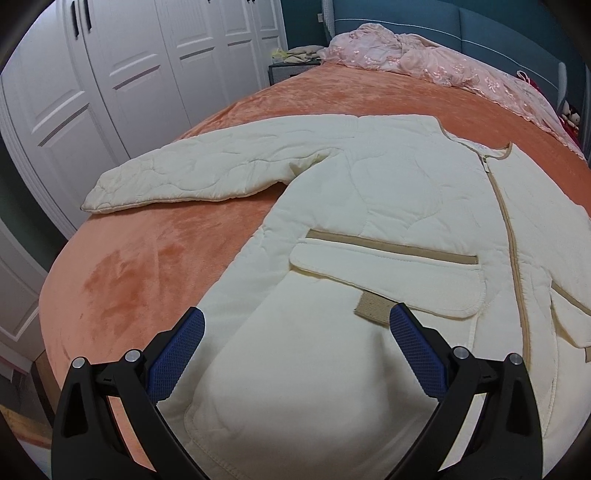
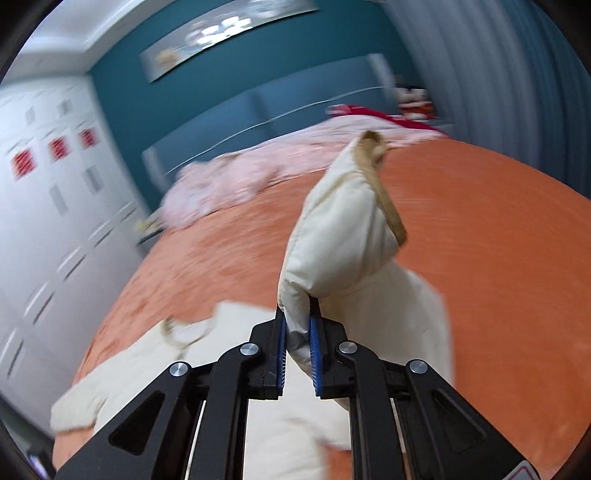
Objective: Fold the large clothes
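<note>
I see a cream quilted jacket (image 1: 369, 206) with tan trim on an orange blanket (image 1: 147, 273); pink lace bedding (image 1: 424, 62) upper right, teal headboard (image 1: 498, 26).

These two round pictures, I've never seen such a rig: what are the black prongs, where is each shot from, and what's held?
No robot here: a person holds a two-finger tool in each hand, with a fisheye camera on each looking along its fingers. The left wrist view shows the left tool open, hovering over a cream quilted jacket spread on an orange bedspread; one sleeve lies stretched out. The blurred right wrist view shows the right tool shut on a lifted part of the jacket, seemingly the other sleeve. A pink cover sits by the headboard.
</note>
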`<state>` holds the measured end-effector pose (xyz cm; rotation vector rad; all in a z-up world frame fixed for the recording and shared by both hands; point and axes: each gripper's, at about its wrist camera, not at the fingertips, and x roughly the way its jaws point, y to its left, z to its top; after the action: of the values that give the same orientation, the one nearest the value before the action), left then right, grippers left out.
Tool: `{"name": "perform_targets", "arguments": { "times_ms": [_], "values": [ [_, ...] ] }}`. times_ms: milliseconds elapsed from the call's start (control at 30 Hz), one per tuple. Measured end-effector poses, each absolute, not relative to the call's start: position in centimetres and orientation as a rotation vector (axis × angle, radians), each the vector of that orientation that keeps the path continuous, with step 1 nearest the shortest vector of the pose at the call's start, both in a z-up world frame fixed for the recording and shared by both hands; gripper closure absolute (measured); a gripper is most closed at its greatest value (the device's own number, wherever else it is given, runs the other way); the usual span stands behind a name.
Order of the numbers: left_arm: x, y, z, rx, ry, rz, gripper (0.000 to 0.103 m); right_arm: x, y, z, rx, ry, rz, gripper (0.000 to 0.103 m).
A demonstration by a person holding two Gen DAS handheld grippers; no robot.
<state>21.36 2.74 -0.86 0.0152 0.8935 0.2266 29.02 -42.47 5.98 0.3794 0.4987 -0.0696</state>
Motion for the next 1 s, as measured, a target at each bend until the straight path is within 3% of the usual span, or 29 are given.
{"name": "perform_targets", "arguments": {
  "times_ms": [267, 467, 567, 600, 767, 1000],
  "values": [
    [21.1, 6.7, -1.3, -0.034, 0.903, 0.271, 0.005, 33.5, -22.5, 2.8, 0.138, 0.635, 0.242, 0.092],
    [21.0, 8.7, -2.1, -0.075, 0.921, 0.286, 0.005, 33.4, -13.0, -1.8, 0.013, 0.753, 0.361, 0.091],
    [20.8, 9.3, -2.3, -0.109, 0.93, 0.262, 0.005, 33.1, -10.7, -3.9, 0.001, 0.821, 0.411, 0.08],
    [20.8, 9.5, -2.3, -0.132, 0.931, 0.24, 0.005, 32.7, -10.0, -4.6, 0.014, 0.831, 0.439, 0.071],
    [21.4, 9.6, -1.1, -0.288, 0.905, 0.115, 0.005, 29.0, -12.6, -1.4, 0.101, 0.697, 0.486, 0.047],
    [27.1, 5.2, -0.5, -0.442, 0.933, -0.065, 0.005, 25.4, -26.3, -1.8, 0.279, 0.723, 0.14, 0.047]
  ]
}}
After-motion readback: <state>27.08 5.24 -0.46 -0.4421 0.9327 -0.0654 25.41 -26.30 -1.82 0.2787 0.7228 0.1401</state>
